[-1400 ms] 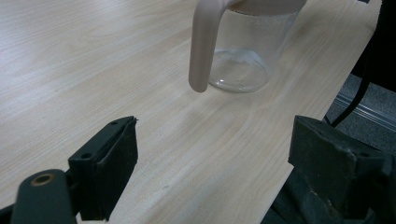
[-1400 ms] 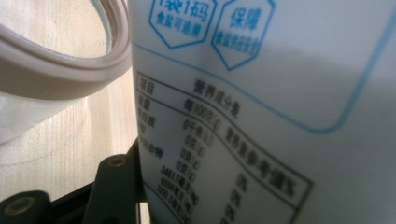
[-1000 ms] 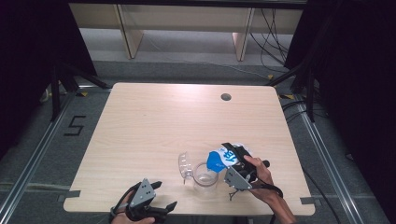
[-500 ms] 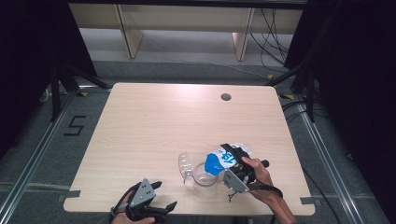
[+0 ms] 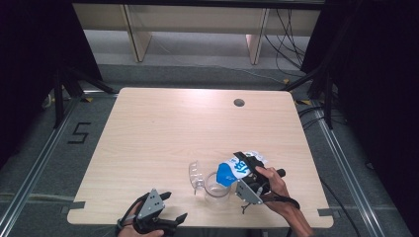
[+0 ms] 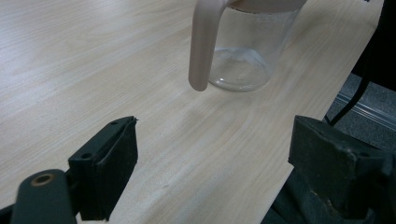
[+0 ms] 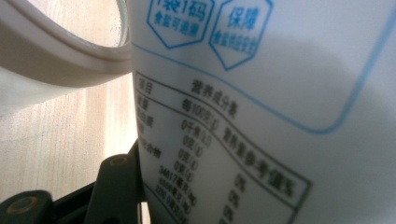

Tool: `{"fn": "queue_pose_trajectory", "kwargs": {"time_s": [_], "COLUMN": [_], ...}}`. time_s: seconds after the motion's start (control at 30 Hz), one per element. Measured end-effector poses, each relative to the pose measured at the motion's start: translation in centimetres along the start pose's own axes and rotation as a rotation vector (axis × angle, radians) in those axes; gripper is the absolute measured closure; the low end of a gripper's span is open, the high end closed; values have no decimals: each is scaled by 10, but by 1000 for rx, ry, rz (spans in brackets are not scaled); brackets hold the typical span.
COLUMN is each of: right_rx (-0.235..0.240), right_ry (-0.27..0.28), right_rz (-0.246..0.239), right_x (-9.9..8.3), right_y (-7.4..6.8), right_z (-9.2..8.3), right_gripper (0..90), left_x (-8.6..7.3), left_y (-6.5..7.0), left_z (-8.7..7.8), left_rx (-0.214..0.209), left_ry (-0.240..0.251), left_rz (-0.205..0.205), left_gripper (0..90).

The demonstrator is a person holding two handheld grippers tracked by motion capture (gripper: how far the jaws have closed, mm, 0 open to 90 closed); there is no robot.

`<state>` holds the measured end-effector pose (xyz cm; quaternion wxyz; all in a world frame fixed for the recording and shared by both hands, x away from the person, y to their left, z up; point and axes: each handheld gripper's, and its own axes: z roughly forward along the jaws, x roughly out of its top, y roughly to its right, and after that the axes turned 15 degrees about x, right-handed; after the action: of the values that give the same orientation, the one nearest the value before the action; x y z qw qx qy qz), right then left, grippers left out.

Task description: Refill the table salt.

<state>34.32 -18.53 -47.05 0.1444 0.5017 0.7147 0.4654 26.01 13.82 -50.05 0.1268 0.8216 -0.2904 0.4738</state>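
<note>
Mid-pour right now, or at least lined up for it: my right tongs (image 5: 245, 170) are clamped on a blue and white pouch (image 5: 236, 169), tipped over so its blue end sits right at the rim of the clear glass jug (image 5: 216, 183) near the front edge of the tabletop (image 5: 163, 133). In the right gripper view the pouch (image 7: 280, 116) is pressed up against the jug rim (image 7: 60, 56), printed label and all, with one black pad tucked against its side, so I'd call the grip solid. I can't tell whether anything is actually coming out, and the jug bottom (image 6: 239, 70) looks empty and dry in the left gripper view. My left tongs (image 5: 165, 210) are just parked at the front left corner, jaws wide apart with nothing between them, aimed at the jug from a little way off. Next move, I reckon, is tipping the pouch further so the contents drop inside the rim and not over it, and keeping the mouth centred, since a floppy pouch can sag or spill sideways. The jug's lid or spout flap (image 5: 195, 174) stands open on the left side and its pale handle (image 6: 201, 44) hangs toward my left tongs, so that's the side to steady it from if it wants to slide. Otherwise the tabletop carries only a cable hole (image 5: 239, 102) at the far side, well apart from all this.
</note>
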Motion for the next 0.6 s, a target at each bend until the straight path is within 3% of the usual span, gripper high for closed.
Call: {"fn": "queue_pose_trajectory", "kwargs": {"time_s": [0.03, 0.07, 0.17, 0.2, 0.27, 0.3, 0.33, 0.4, 0.43, 0.47, 0.5, 0.53, 0.57, 0.6], "right_rx": [-1, 8, -2, -3, -5, -6, -3, -22, -21, -4, -12, -12, -10, -10], "right_ry": [-2, 2, 9, -6, -17, -20, -23, -44, -45, -37, -28, -28, -38, -40], "right_rz": [-7, 51, 2, 24, 26, 10, 18, -62, -59, -8, 3, -8, 0, -21], "right_x": [0, 0, 1, 1, 1, 1, 0, 1, 1, 0, 0, 0, 0, 1], "right_y": [0, -4, 0, -2, -2, -1, -2, 3, 2, -1, -2, -1, -2, 0], "right_z": [0, 0, 0, -1, -3, -3, -3, -4, -4, -3, -2, -2, -3, -3], "right_gripper": [467, 466, 469, 470, 470, 470, 470, 471, 471, 471, 471, 472, 472, 472], "left_x": [0, 0, 0, 0, 0, -1, -1, -1, 0, 0, 0, -1, -1, -1], "left_y": [0, 0, 0, 0, 0, 2, 2, 1, 1, 0, 0, 1, 1, 2], "left_z": [0, 0, 0, 0, 0, 0, 0, 0, 0, 0, 0, 0, 0, 0], "left_rx": [0, -3, -2, -2, -2, 0, -1, -1, -4, -3, -3, -4, -7, -5], "left_ry": [0, 0, 1, 1, 0, -7, -7, -8, -7, -5, -1, -7, -6, -2], "left_rz": [0, -1, 1, 1, 3, -24, -22, -20, -12, -4, 0, -21, -20, -22], "left_gripper": [152, 152, 153, 152, 153, 153, 152, 153, 153, 152, 152, 153, 153, 153]}}
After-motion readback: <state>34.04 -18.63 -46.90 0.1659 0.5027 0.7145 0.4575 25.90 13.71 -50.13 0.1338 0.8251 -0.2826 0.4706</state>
